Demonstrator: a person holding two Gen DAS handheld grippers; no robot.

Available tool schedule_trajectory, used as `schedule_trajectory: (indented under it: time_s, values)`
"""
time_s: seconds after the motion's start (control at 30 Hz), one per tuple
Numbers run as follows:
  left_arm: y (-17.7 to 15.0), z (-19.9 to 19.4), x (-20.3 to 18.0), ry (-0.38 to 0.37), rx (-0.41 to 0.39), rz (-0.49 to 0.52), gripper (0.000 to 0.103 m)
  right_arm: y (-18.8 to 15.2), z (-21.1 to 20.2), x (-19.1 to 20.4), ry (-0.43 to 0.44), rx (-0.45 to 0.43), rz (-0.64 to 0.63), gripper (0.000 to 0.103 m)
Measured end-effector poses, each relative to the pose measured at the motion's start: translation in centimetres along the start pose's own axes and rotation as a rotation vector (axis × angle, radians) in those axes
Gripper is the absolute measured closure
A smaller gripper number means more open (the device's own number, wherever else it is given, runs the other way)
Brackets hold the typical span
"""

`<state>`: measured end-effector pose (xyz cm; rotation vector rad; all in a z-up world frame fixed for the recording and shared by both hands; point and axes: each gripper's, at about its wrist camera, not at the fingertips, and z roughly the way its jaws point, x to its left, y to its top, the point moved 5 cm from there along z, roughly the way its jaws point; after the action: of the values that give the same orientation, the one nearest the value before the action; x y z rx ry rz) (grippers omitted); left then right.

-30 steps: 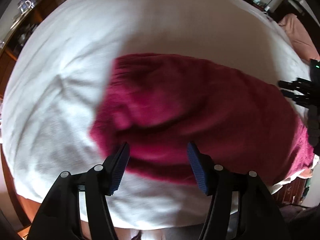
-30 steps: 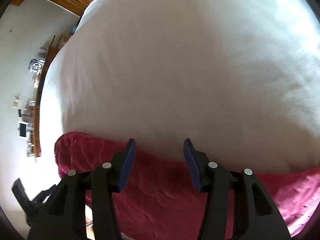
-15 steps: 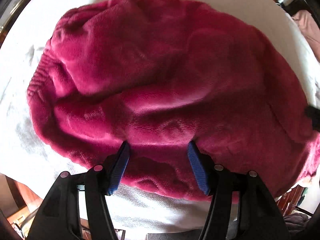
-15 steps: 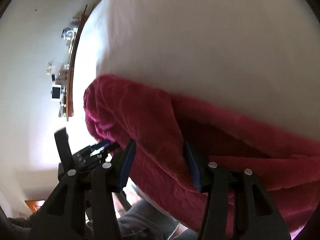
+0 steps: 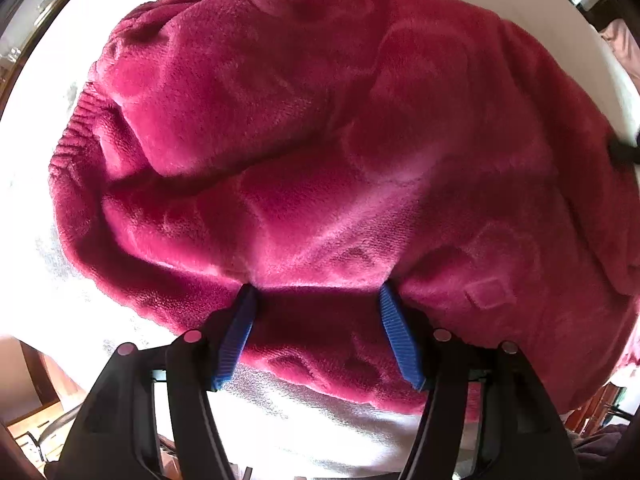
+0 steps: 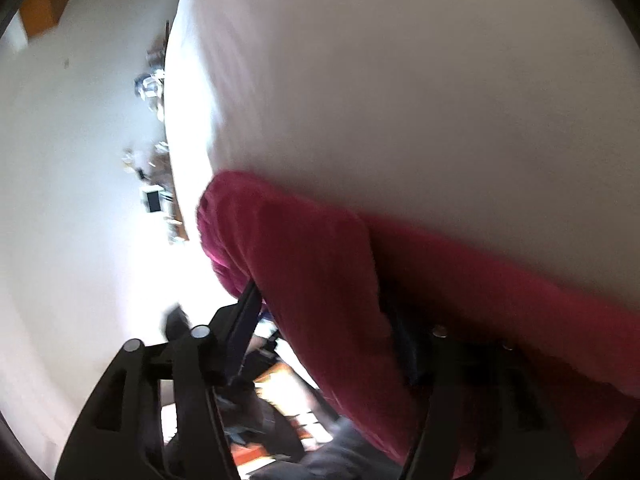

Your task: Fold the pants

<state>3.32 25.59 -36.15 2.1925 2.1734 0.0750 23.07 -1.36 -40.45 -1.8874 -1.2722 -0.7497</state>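
Crimson fleece pants [image 5: 320,140] lie bunched on the white bed sheet [image 5: 280,412] and fill the left wrist view. My left gripper [image 5: 316,292] points straight down onto their near edge. Its jaws are opening, a fold of fabric lies between the blue pads [image 5: 236,336], and the tips dent the fleece. In the right wrist view, which is blurred, a thick fold of the pants [image 6: 320,264] runs between the fingers of my right gripper [image 6: 324,300]. Its jaws are opening wide, and the fabric covers most of the right finger.
The white bed [image 6: 400,80] spreads beyond the pants. Wooden shelving with small items [image 6: 156,80] stands by the wall at the left. A pinkish cloth [image 5: 624,44] lies at the far right. A person's grey-clad leg [image 6: 340,452] is below the bed edge.
My left gripper has come down onto the pants, which now fill its view. My right gripper has tilted and sunk; its jaws have widened and a fold of the pants now lies between them.
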Motion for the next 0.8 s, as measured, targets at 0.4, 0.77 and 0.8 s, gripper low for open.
schedule_trajectory:
  time_s: [0.4, 0.77, 0.8]
  values:
    - [0.1, 1.3, 0.5, -0.003, 0.014, 0.009, 0.038, 7.2, -8.1, 7.6, 0.247, -0.268, -0.059, 0.043]
    - [0.3, 2.2, 1.0, -0.025, 0.01, 0.022, 0.037, 2.6, -6.2, 1.7, -0.052, -0.155, -0.054, 0.05]
    - [0.3, 2.2, 0.9, -0.024, 0.011, 0.025, 0.037, 2.8, -5.6, 1.8, -0.05, -0.146, -0.04, 0.057]
